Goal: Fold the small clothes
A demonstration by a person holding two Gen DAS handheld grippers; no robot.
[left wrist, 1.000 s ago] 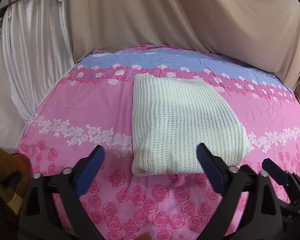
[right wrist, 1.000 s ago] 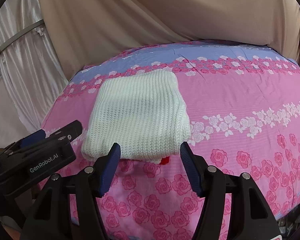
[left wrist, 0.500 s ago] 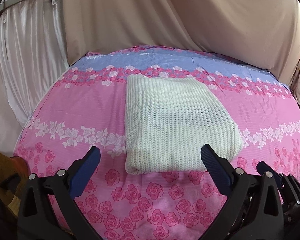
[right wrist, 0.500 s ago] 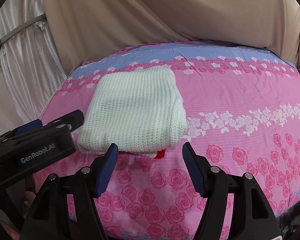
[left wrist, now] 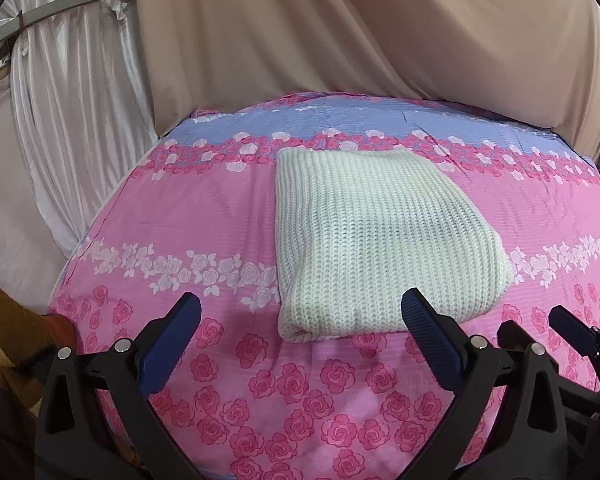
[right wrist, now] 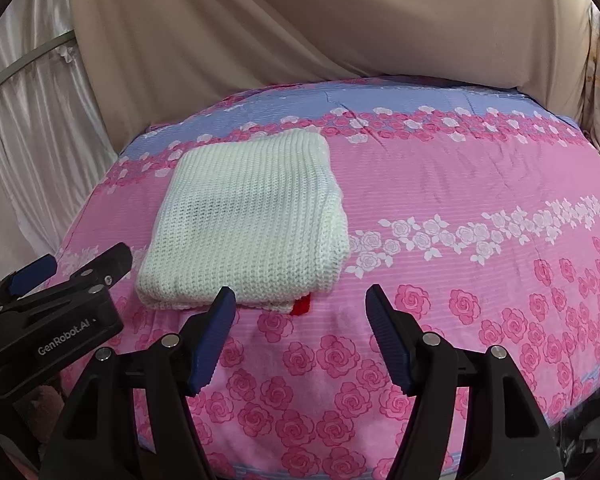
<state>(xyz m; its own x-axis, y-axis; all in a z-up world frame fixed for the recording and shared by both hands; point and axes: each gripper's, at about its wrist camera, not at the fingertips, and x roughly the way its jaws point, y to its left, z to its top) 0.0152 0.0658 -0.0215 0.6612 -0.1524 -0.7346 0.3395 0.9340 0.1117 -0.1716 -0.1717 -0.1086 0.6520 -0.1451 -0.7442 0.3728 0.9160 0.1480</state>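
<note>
A folded white knit sweater (left wrist: 374, 240) lies flat on the rose-print bedsheet (left wrist: 204, 216), just ahead of the left gripper (left wrist: 300, 330) and right gripper (right wrist: 300, 322), both open and empty. Its long axis runs away from them.

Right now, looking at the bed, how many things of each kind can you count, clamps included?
Folded white knitted garment, with a small red bit peeking from under its near edge: 1
Flowered bed sheet: 1
Hand-held grippers, jaws open and empty: 2 (left gripper, right gripper)
Hanging drapes behind: 2 (beige drape, white drape)
Total: 6
</note>
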